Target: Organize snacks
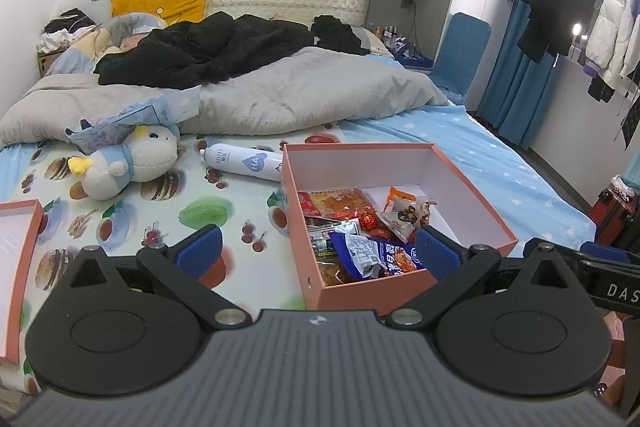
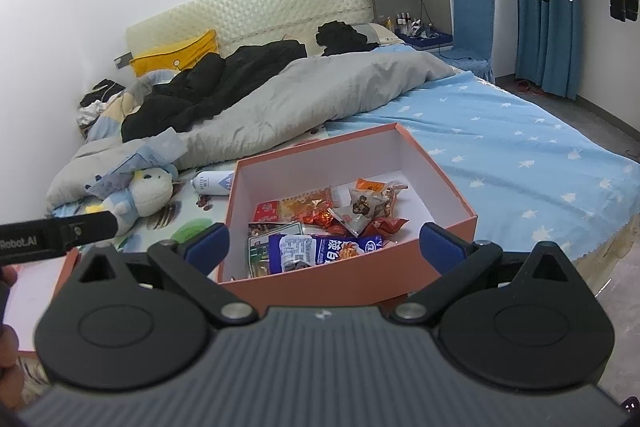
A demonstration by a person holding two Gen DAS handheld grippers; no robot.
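We see a bed (image 1: 472,155) with a blue star sheet. On it lie a pink box (image 1: 372,291) of snacks, its lid (image 1: 20,267), a white bottle (image 1: 244,163), a plush toy (image 1: 132,163) and a grey blanket (image 1: 300,95).

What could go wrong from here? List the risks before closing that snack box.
1. The blue snack packet lies heaped on other packets by the near wall of the pink box; a lid could pinch it.
2. The box sits near the bed's edge, so a nudge from the open right gripper might tip it off.
3. The lid lies far left, beside the open left gripper; carrying it across could brush the plush toy.
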